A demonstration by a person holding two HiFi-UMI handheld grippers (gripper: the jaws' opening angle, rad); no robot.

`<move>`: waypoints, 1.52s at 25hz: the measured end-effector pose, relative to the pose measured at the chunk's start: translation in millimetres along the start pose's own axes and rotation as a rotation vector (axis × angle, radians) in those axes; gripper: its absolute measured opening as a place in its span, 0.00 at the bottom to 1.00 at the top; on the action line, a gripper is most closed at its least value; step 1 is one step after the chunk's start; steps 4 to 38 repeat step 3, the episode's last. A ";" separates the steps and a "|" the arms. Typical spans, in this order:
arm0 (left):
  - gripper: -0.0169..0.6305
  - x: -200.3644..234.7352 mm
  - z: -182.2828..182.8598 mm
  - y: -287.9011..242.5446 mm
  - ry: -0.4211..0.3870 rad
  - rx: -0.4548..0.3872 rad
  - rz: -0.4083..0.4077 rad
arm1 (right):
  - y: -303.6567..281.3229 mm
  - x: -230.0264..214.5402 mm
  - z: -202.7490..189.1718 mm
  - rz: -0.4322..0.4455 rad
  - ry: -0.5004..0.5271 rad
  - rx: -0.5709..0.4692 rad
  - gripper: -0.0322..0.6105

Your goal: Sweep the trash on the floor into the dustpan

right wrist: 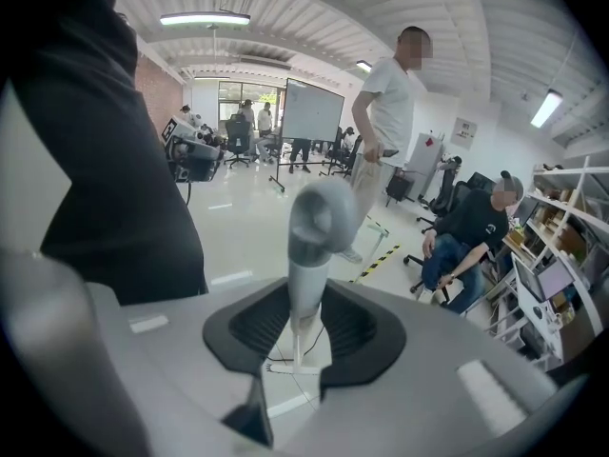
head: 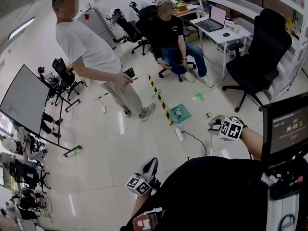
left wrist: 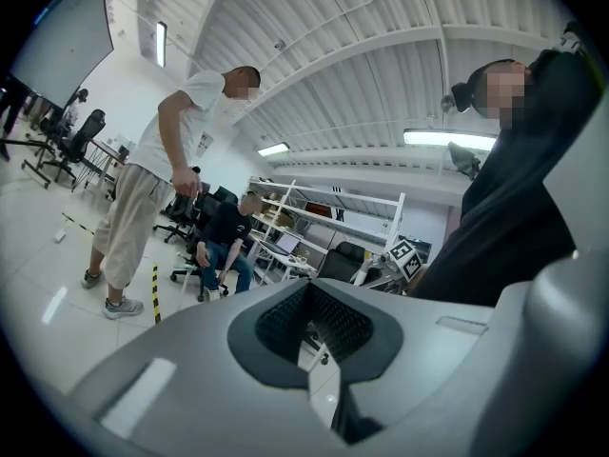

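My right gripper (head: 215, 124) (right wrist: 304, 324) is shut on the grey handle of a broom (right wrist: 311, 255). The broom's white pole (head: 210, 147) runs down to the floor near my body. My left gripper (head: 149, 167) (left wrist: 306, 295) is held low at my left front, its tips together and nothing visible between them. A flat green dustpan (head: 183, 115) lies on the floor beside the yellow-black tape, with a small piece of trash (head: 177, 113) on it. A green scrap (head: 198, 96) and a small scrap (head: 208, 115) lie on the floor nearby.
A person in a white shirt (head: 94, 49) stands left of the yellow-black tape (head: 160, 99). Another person (head: 171, 32) sits on a chair behind it. A white power strip (head: 179, 134) with a cable lies close to me. A black office chair (head: 255, 61) and a desk (head: 226, 33) stand at the right.
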State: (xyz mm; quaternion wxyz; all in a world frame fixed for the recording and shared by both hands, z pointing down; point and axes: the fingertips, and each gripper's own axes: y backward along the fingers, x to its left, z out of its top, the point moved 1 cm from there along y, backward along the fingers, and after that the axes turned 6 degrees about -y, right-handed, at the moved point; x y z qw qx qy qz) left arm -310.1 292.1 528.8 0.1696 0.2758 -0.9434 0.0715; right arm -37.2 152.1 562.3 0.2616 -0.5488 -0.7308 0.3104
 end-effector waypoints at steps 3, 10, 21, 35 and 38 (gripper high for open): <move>0.02 3.8 -1.6 1.1 -0.013 0.001 -0.008 | 3.3 -5.1 -1.9 -0.011 -0.011 0.000 0.20; 0.02 3.8 -1.6 1.1 -0.013 0.001 -0.008 | 3.3 -5.1 -1.9 -0.011 -0.011 0.000 0.20; 0.02 3.8 -1.6 1.1 -0.013 0.001 -0.008 | 3.3 -5.1 -1.9 -0.011 -0.011 0.000 0.20; 0.02 3.8 -1.6 1.1 -0.013 0.001 -0.008 | 3.3 -5.1 -1.9 -0.011 -0.011 0.000 0.20; 0.02 3.8 -1.6 1.1 -0.013 0.001 -0.008 | 3.3 -5.1 -1.9 -0.011 -0.011 0.000 0.20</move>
